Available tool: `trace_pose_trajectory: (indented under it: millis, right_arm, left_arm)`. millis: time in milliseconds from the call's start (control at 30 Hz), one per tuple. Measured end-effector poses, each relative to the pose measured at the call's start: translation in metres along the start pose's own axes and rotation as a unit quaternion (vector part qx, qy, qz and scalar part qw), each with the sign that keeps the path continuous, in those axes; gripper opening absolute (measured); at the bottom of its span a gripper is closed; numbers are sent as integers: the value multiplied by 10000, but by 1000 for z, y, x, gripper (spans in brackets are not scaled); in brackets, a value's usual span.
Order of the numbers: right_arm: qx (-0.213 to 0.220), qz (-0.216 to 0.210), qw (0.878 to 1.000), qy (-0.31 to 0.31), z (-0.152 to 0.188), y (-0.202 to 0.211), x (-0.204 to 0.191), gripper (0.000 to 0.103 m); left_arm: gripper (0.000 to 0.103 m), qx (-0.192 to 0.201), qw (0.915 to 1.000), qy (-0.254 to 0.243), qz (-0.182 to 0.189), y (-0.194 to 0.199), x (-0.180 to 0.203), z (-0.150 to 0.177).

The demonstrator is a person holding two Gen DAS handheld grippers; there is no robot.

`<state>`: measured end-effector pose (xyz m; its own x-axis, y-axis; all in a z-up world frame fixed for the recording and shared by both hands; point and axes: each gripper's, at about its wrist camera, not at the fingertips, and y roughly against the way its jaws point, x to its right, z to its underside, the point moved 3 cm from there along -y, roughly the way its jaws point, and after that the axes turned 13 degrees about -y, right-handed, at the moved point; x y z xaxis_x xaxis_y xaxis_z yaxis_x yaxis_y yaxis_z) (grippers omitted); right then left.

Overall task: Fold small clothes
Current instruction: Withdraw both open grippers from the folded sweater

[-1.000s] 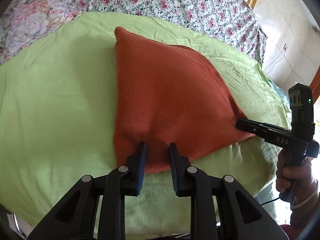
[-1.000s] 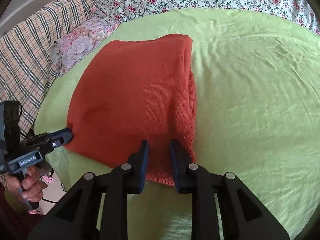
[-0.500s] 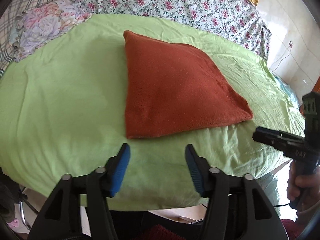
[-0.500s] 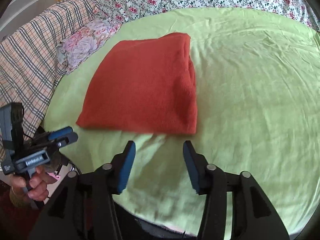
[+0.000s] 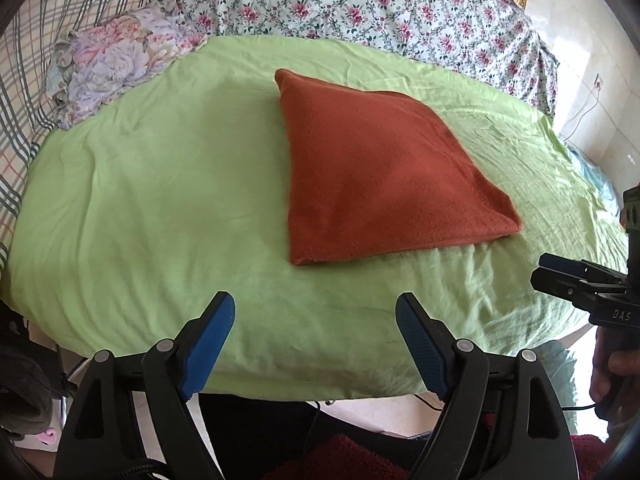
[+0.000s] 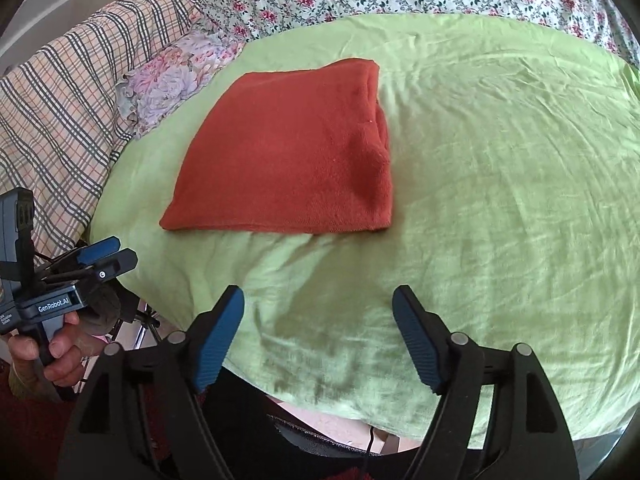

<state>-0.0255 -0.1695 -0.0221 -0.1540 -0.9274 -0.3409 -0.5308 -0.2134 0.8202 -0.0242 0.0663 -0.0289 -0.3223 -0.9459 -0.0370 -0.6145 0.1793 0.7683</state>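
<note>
- Left gripper [image 5: 315, 316]: jaws opening, wide apart, nothing btwn pads; only green sheet [image 5: 160, 208] under them.
- Right gripper [image 6: 318, 310]: same, jaws opening, nothing held, over bare sheet near the bed edge.
- Rust-red garment [image 6: 288, 156] lies folded flat, roughly square, mid-sheet; apart from both grippers, just beyond the tips.
- Risk: right-side edge shows stacked layers [image 6: 378, 140], looks a bit loose; a careless re-grab or a pad catching 1 layer would prob. pull the fold open.
- Risk: sheet is wrinkled & soft; dragging the tips over it could bunch it & shift the garment.
- Floral pillow [image 5: 116, 60] + plaid blanket [image 6: 52, 92] near garment's far side; a push that way may crowd it.
- Containers: none in view, so nothing to report in them.
</note>
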Motion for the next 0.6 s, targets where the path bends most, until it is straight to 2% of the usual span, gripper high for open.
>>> trace_pose_trajectory:
  millis: [200, 467, 600]
  right_arm:
    - [33, -99, 9998, 141, -15, -4, -10, 79]
    - [132, -101, 9991, 389, -36, -8, -26, 84]
    - [160, -134, 9992, 338, -48, -9, -26, 84]
  left_arm:
    - [84, 58, 9999, 145, 12, -6, -5, -14]
    - [85, 64, 9999, 51, -147, -12, -3, -36]
    - [86, 39, 9999, 57, -104, -17, -7, -45]
